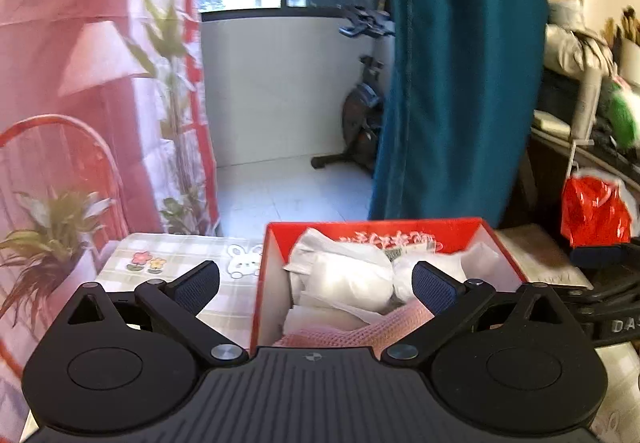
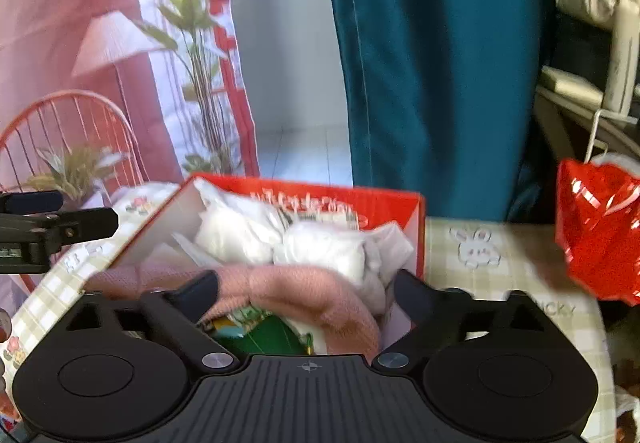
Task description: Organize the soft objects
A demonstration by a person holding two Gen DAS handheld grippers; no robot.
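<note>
Hovering over the near end of the red box [image 2: 304, 191], the right gripper [image 2: 306, 291] has its jaws spread wide with nothing pinched. The pink knit [image 2: 304, 291] lies just beyond and below its fingertips, draped across the near part of the box with its long axis running left to right, square across the jaws' gap. A green and white packet [image 2: 264, 335] shows beneath it. The left gripper [image 1: 316, 283] is likewise spread and empty; from its view only a strip of the pink knit [image 1: 360, 331] shows low between the fingers, toward the right one. The right gripper looks the nearer and better centred of the two, so any further tucking of the knit would likely fall to it, reaching down and forward. Farther in, white soft bundles [image 2: 280, 239] fill the middle and far part of the box. The box stands on a checked tablecloth [image 2: 500, 255], with a red bag [image 2: 600, 227] off to the right and a teal curtain [image 2: 420, 63] beyond.
</note>
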